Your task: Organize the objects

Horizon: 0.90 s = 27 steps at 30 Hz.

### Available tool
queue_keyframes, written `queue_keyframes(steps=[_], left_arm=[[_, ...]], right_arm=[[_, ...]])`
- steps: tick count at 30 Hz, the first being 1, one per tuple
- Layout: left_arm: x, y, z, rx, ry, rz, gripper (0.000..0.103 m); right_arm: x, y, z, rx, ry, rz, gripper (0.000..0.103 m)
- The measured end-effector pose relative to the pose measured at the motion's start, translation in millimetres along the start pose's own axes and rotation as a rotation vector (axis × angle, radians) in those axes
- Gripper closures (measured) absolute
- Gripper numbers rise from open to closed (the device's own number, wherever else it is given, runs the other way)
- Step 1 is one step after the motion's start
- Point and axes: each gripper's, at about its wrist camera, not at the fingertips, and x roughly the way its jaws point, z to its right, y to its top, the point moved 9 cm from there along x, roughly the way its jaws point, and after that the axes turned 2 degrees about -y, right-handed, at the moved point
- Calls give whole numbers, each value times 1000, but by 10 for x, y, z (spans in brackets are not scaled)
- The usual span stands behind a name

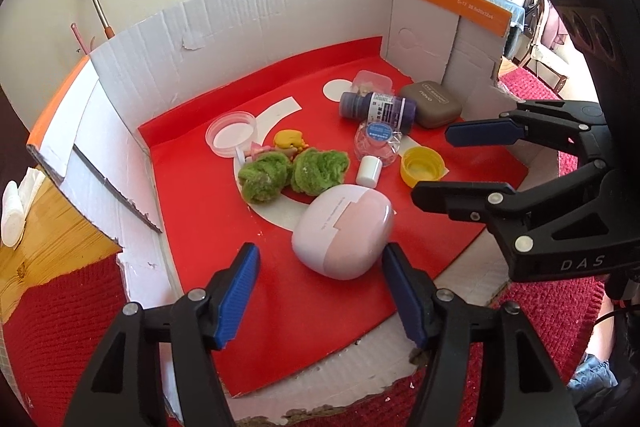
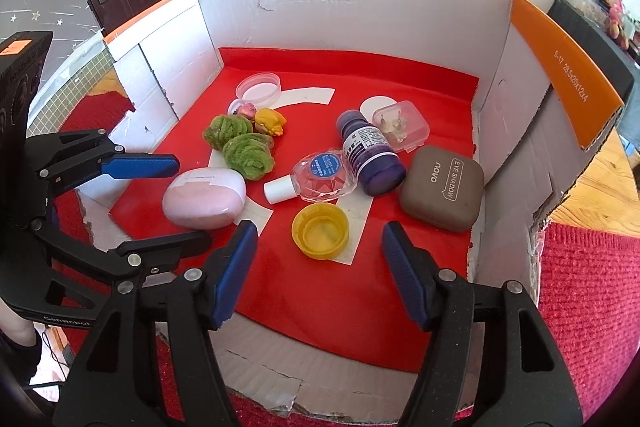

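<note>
An open cardboard box (image 2: 320, 7) with a red liner (image 2: 352, 307) holds the objects. My left gripper (image 1: 320, 291) is open, and a pink oval case (image 1: 342, 231) lies just past its fingertips, untouched. The right gripper (image 2: 320, 263) is open too, with a yellow cap (image 2: 320, 233) lying mouth up just ahead of its tips. Further in lie a clear eye-drop bottle (image 2: 324, 173), a purple bottle (image 2: 370, 157) on its side, a brown eye-shadow case (image 2: 440, 187) and two green fuzzy balls (image 2: 248, 155). Each gripper also shows in the other's view: left gripper (image 2: 192, 201), right gripper (image 1: 434, 163).
A small clear box (image 2: 402, 125), a round clear lid (image 2: 258, 89), a yellow toy (image 2: 272, 121) and a pink toy (image 2: 246, 109) sit toward the back. Box walls rise at the back and both sides. Red carpet (image 2: 592, 287) and a wooden surface (image 2: 604, 187) lie outside.
</note>
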Motion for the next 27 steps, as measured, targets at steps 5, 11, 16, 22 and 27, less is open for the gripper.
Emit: queue_keyframes(steps=[5,11,16,22,27], left_arm=[[-100,-1,-5,-10,21,32,30],[-213,-12,-15,-36,39,70,27],[-286,-36,-40,-70,53,101,25],[-382,-59,-63,-115,68,148,20],[-464,-76,-101,-160,85,197,17]], right_arm=[[-89,5,-10,4,-2,20,39],[-205,3,-4,18,-12,51,39],[-278,-6,6,32,-25,78,34],[-361,-17,18,56,-35,116,26],[-451,-24,30,76,-60,163,22]])
